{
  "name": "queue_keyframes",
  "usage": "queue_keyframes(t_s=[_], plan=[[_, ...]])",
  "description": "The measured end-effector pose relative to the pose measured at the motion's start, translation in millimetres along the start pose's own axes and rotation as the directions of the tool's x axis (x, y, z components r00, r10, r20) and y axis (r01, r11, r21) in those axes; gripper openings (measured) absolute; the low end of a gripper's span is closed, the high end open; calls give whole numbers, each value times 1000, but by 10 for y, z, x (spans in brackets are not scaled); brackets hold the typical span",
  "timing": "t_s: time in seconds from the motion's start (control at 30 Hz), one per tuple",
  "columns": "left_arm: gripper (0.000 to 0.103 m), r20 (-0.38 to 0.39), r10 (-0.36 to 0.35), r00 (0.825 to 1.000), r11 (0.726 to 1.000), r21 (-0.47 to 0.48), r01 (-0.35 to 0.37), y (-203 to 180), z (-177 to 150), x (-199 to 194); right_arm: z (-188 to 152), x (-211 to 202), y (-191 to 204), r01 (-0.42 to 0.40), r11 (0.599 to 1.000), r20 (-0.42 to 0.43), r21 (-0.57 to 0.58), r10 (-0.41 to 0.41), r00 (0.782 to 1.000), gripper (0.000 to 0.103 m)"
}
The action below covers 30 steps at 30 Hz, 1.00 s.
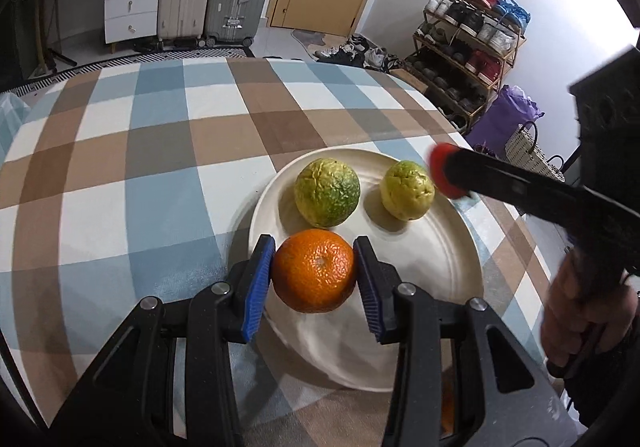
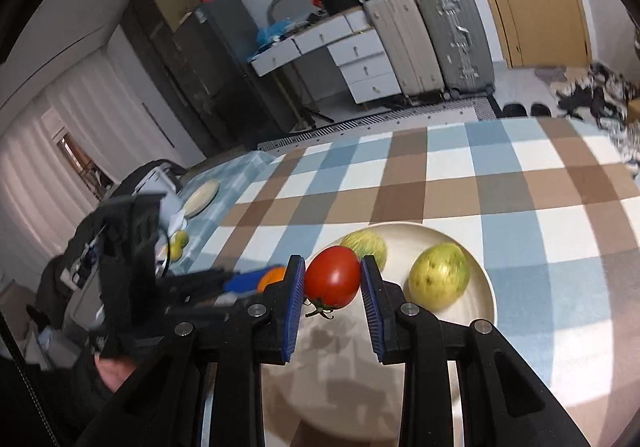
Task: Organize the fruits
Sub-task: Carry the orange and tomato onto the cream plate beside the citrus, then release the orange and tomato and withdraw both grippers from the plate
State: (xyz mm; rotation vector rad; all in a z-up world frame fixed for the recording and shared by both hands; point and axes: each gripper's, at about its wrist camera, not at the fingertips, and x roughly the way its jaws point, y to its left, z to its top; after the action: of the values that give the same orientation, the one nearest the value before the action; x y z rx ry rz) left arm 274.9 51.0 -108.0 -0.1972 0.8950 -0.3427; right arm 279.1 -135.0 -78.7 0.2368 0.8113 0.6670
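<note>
At the lower centre of the left wrist frame, your left tongs [image 1: 314,273] were closed on the orange [image 1: 315,270], one blue pad pressed to each flank at its widest girth, the fruit held over the near part of the cream plate [image 1: 448,255]; whether it touched the plate could not be told. That was a sound hold: an orange looked firm and fairly weighty, its pebbled peel giving the ribbed pads purchase, so you needed only moderate squeeze.

In the middle of the right wrist frame, your right tongs [image 2: 333,282] held the tomato [image 2: 333,276] across its middle, stem end turned downward, above the plate's near left area. The tomato was the delicate one, I judged: smooth, glossy skin that could slip, soft flesh that would bruise or split under hard pressure. You were right to take it at the equator; a light grip and a gentle set-down seemed called for.

On the plate, toward the upper middle of the left wrist frame, the larger green-yellow fruit [image 1: 327,192] and the smaller yellow fruit [image 1: 407,189] lay apart from each other, both wrinkled and probably firm. The plate sat on the checked tabletop [image 1: 160,151]. Round fruit could roll, so free plate space between them mattered.
</note>
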Motion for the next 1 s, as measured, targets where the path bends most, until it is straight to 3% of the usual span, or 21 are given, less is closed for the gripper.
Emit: queue_keyframes(t_s=[0.33,0.73,0.87,0.93,1.0], plan=[[38,1,20,1000,999,32,-20,14,56,164,159,484,-211,109,993,-34,34,-108,994,29],[38,11,31,999,998,57,-31,25,59,230,182,686,-220,185,982,-65,26,-183,981,31],[51,24,23,999,997,66,-25,-8,64,180,189,569,-204,151,988,-28,36,-150,988,49],[61,39,36,999,996,75,-39,-51,60,123,198,459,-192,152,988,0,37,-152,988,49],[79,78,66,995,995,70,-71,-76,46,24,206,328,-190,127,991,21,50,-128,992,52]])
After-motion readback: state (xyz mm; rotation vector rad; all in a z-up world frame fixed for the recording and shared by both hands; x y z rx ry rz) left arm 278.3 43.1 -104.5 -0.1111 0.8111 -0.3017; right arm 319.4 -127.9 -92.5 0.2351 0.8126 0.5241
